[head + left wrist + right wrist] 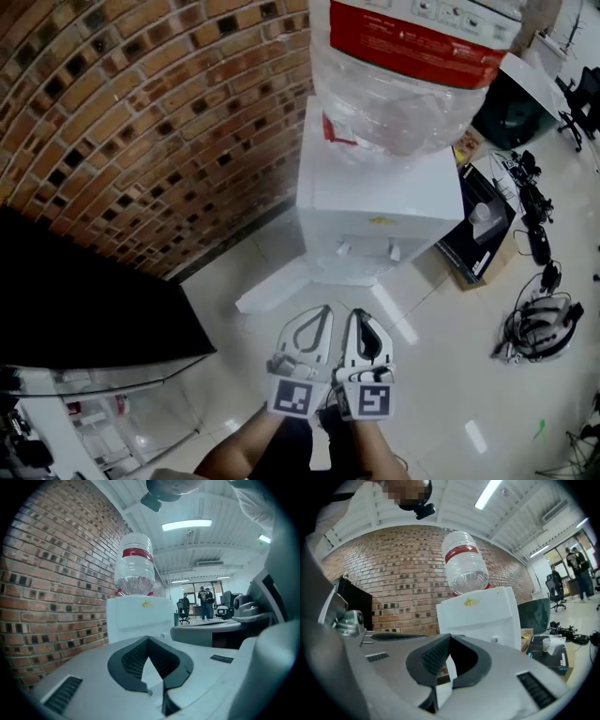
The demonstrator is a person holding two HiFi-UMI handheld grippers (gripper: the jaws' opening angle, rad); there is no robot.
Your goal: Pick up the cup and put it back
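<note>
Brick wall (141, 122) closes off the left, with a black panel (84, 309) near left. Tiled floor (431, 375) is open between the grippers and the white water dispenser (375, 197). Cables (544, 323) clutter the right. The bottle (403, 75) has a red label, print unreadable. The dispenser's yellow logo is unreadable too. Left gripper (324, 311) and right gripper (357, 315) are side by side, level, aimed at the dispenser. Both sets of jaws are closed tip to tip, nothing held. The white cup (546, 643) sits on a black box (464, 248) right of the dispenser, well apart from both.

Water dispenser (375, 192) ahead, brick wall (122, 122) left
</note>
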